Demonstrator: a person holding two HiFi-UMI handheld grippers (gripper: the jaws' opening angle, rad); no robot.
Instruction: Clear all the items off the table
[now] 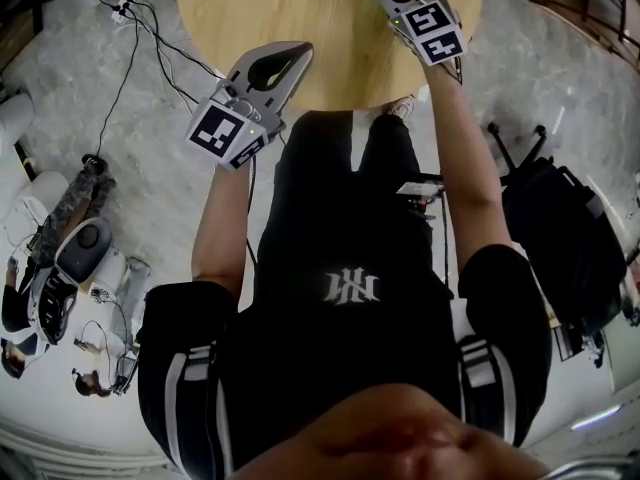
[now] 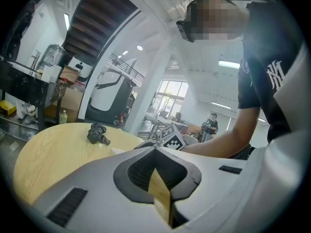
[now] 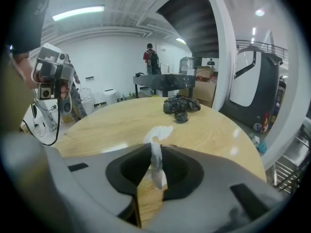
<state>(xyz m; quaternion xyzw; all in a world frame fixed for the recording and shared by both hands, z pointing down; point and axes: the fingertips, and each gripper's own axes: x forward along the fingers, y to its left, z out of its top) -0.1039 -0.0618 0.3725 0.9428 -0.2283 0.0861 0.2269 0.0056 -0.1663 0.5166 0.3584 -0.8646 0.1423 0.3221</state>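
Presently listed: round wooden surface [image 1: 300, 13], seen from above, with two hand-held grippers at its near side.
Left gripper [image 2: 155, 148]: jaws pressed together, with nothing caught between them; it is held over the near rim of the surface, on the person's left.
Right gripper [image 3: 154, 147]: jaws pinched onto a white tissue; it is tilted down toward the surface, further in than the left gripper.
White tissue [image 3: 156, 161]: a crumpled strip, gripped between the right jaws, with its upper end sticking out past the tips. Whether that end touches the surface cannot be told.
Dark crumpled bundle [image 3: 181, 106]: lying on the surface toward the far side, well apart from both grippers. Its material cannot be made out.
Cardboard boxes [image 2: 72, 100]: stacked off the surface, beside dark shelving in the background. Their contents cannot be made out.
Bottle [image 2: 62, 116]: small and green-tinted, standing upright near the boxes. How full it is cannot be seen.
Black bag [image 1: 565, 233]: off the surface, on the person's right. Nothing of its contents is shown.
Cables [image 1: 130, 58]: laid across the stone floor, to the left of the surface.
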